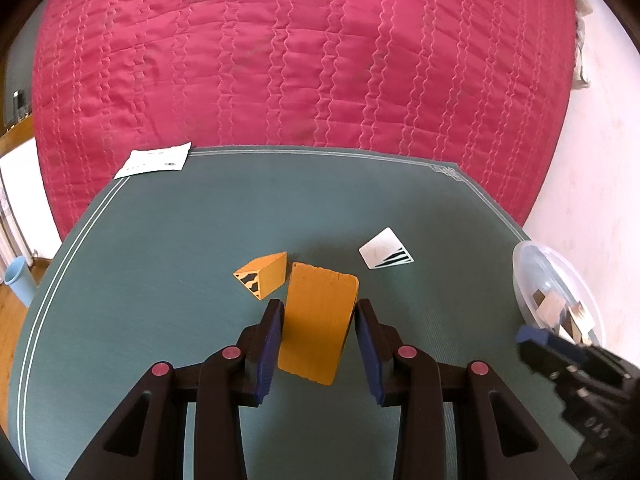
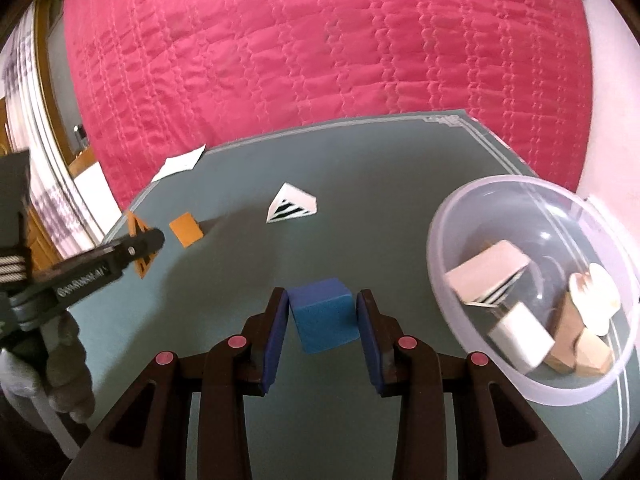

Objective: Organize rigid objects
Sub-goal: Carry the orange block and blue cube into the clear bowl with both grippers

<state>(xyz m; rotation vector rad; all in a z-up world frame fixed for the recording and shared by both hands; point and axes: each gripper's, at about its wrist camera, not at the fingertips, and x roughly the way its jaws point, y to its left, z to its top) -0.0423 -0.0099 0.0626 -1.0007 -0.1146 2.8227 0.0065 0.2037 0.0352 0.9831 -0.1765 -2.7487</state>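
Observation:
My left gripper (image 1: 319, 306) is shut on an orange rounded block (image 1: 316, 328), held just above the green mat (image 1: 160, 280). An orange wedge (image 1: 264, 276) lies right beside it on the left, and a white striped wedge (image 1: 386, 254) lies further right. My right gripper (image 2: 322, 308) is shut on a blue cube (image 2: 324, 316), lifted over the mat to the left of a clear plastic bowl (image 2: 436, 248). The bowl holds several white and wooden blocks. The right wrist view also shows the white wedge (image 2: 292, 204) and the orange block (image 2: 186, 229) at the left gripper's tip.
A pink quilted bedspread (image 1: 300, 60) lies beyond the mat. A white paper (image 1: 154, 160) sits at the mat's far left corner. A light blue cup (image 1: 20, 280) stands on the floor at the left. A gloved hand (image 2: 68, 368) holds the left gripper.

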